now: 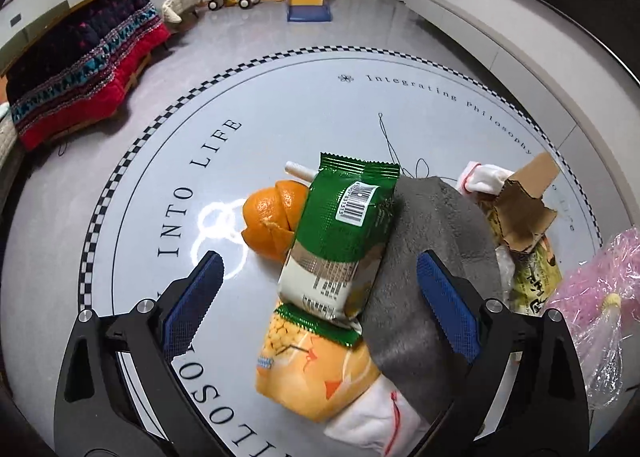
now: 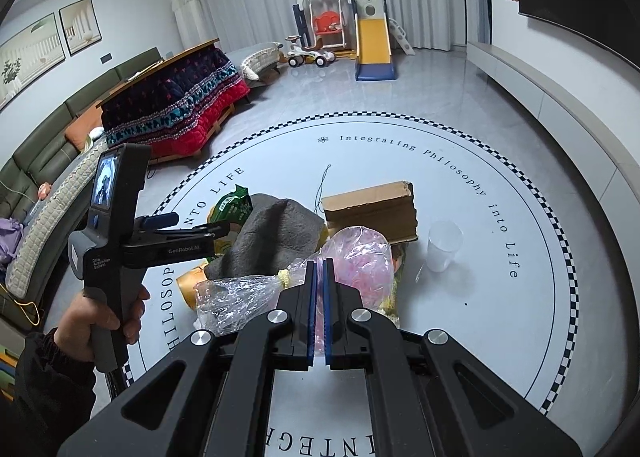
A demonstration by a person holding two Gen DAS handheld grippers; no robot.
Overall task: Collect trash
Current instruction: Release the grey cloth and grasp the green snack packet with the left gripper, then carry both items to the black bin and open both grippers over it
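Trash pile: on the round printed floor mat (image 1: 320, 105), no desk here; orange peel (image 1: 272, 217) at the left, then the green snack packet (image 1: 344, 241) lying over the yellow corn packet (image 1: 316, 369), the grey cloth (image 1: 432, 257) draped to their right, torn cardboard (image 1: 528, 209) far right
Left gripper (image 1: 320, 309): fingers spread wide, nothing pressed between them; green packet and cloth edge sit in the gap
Left hand pose: tilted steeply down over the pile, person's hand (image 2: 100, 317) wrapped round the handle at the left
Right gripper (image 2: 319, 305): fingers pressed together, pinching the clear plastic bag (image 2: 288, 289) with pink filling
Right hand pose: angled down, bag hanging near the pile's right side
Loose cup: clear plastic cup (image 2: 442, 245) stands apart, right of the cardboard
Risk, left: closing now may catch cloth with the packet, dragging the stack or letting the slick foil slip
Risk, right: thin film could tear or slide free
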